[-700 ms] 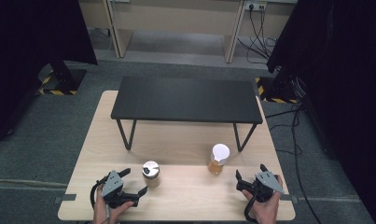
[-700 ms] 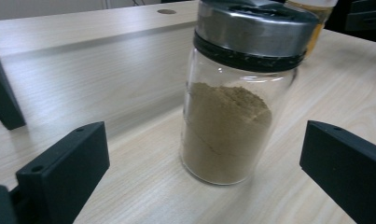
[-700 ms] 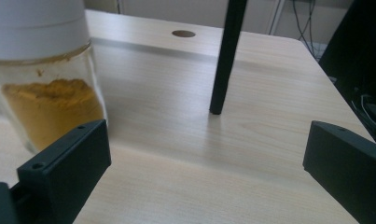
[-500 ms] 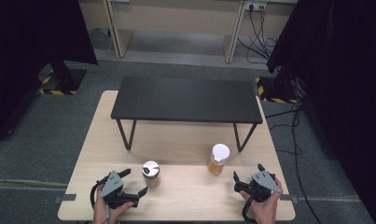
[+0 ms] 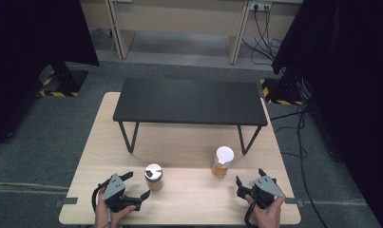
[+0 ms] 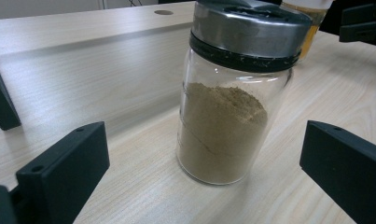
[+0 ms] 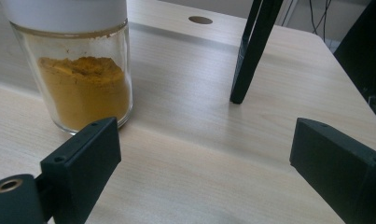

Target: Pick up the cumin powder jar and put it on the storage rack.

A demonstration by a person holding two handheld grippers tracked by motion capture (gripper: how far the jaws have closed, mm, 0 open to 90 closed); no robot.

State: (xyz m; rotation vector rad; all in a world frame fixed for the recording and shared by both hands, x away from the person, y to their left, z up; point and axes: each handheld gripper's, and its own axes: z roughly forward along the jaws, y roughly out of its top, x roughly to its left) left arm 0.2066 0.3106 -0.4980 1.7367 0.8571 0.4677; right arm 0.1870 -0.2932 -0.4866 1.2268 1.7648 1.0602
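Jars [image 5: 154,176]: two (grippers [image 5: 136,185] too)

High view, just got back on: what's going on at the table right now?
A person holds a hand-held gripper in each hand at the near edge of the wooden table. The left hand-held gripper is open, its jaws aimed at the metal-lidded jar of brownish powder. The right hand-held gripper is open, near the white-lidded jar of yellow powder. Neither jar is gripped yet.
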